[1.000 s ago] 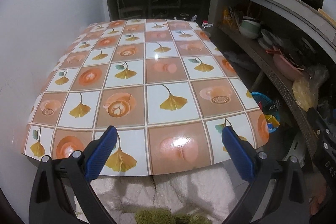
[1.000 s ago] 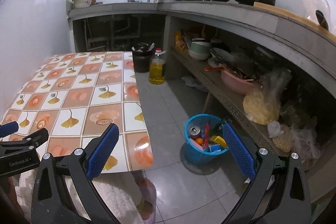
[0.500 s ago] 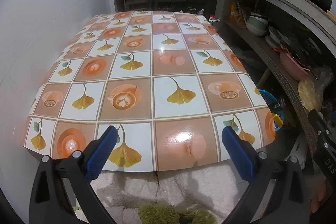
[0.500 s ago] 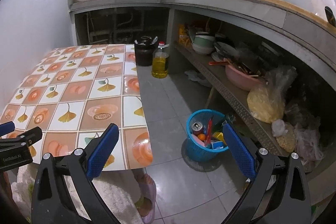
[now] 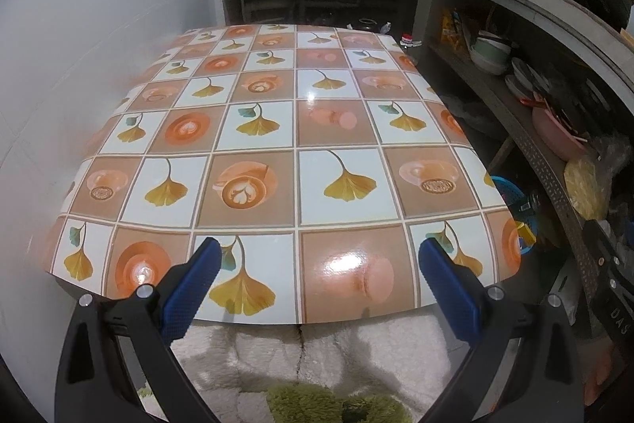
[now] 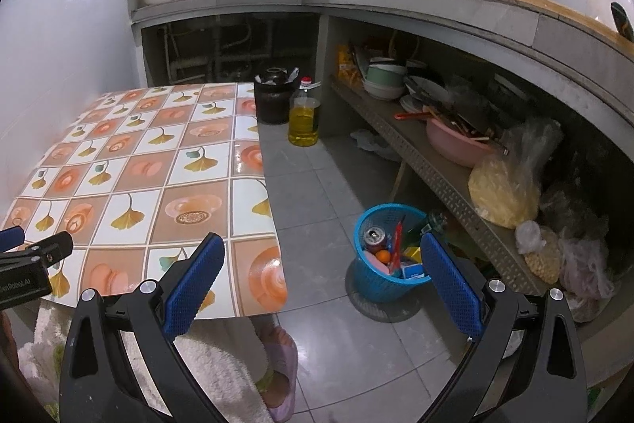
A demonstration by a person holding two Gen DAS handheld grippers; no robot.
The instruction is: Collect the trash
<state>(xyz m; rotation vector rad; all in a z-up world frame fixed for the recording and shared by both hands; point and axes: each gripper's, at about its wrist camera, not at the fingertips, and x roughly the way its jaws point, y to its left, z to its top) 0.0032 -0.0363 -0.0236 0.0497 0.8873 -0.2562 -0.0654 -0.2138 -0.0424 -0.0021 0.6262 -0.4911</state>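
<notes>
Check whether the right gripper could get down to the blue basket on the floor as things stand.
Probably yes. The right gripper is open and empty, and the blue basket stands on bare floor to the right of the table, its open top uncovered. Nothing lies between them; only the shelf crowds its far side.

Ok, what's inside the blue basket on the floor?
The blue basket holds a drink can, a small orange fruit, a red wrapper and a blue box. The right gripper's finger hides its right side, and anything underneath is covered.
</notes>
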